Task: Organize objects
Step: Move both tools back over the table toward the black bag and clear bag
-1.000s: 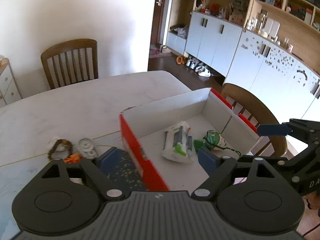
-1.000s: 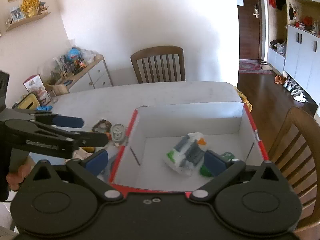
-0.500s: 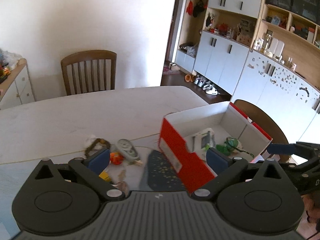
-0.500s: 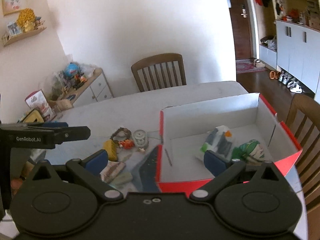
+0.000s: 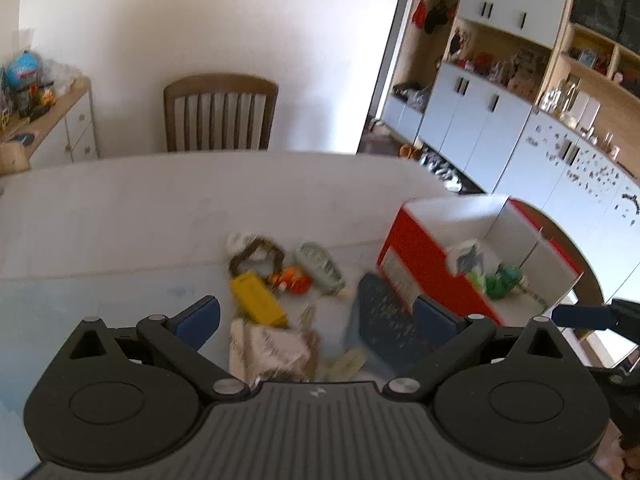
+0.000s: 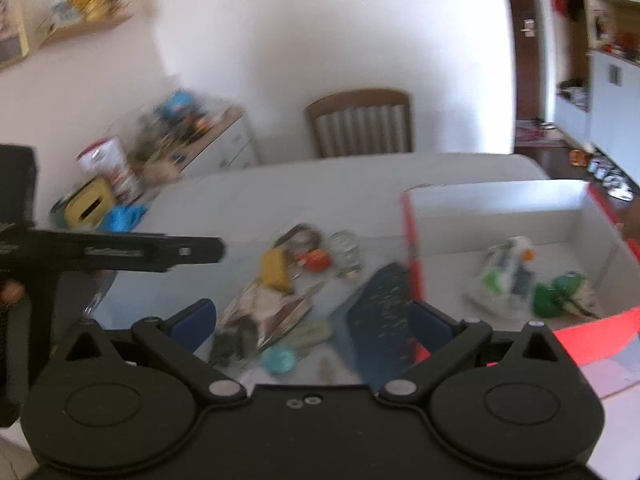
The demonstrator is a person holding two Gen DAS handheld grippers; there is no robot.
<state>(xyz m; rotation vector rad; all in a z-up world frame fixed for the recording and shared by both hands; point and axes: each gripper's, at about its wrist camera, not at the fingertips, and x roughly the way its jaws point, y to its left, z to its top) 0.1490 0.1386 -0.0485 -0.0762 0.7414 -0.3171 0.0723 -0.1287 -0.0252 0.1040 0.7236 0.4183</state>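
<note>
You have swung both grippers off the box (image 5: 416, 256) toward the clutter (image 5: 272, 304) beside it. Left gripper (image 5: 316, 316) and right gripper (image 6: 316, 320) stand wide apart, empty. Next pick is pending.

A red open box (image 5: 416, 256) held a white packet (image 5: 468, 254); a yellow block (image 5: 258, 300) and clutter lay left of it.
</note>
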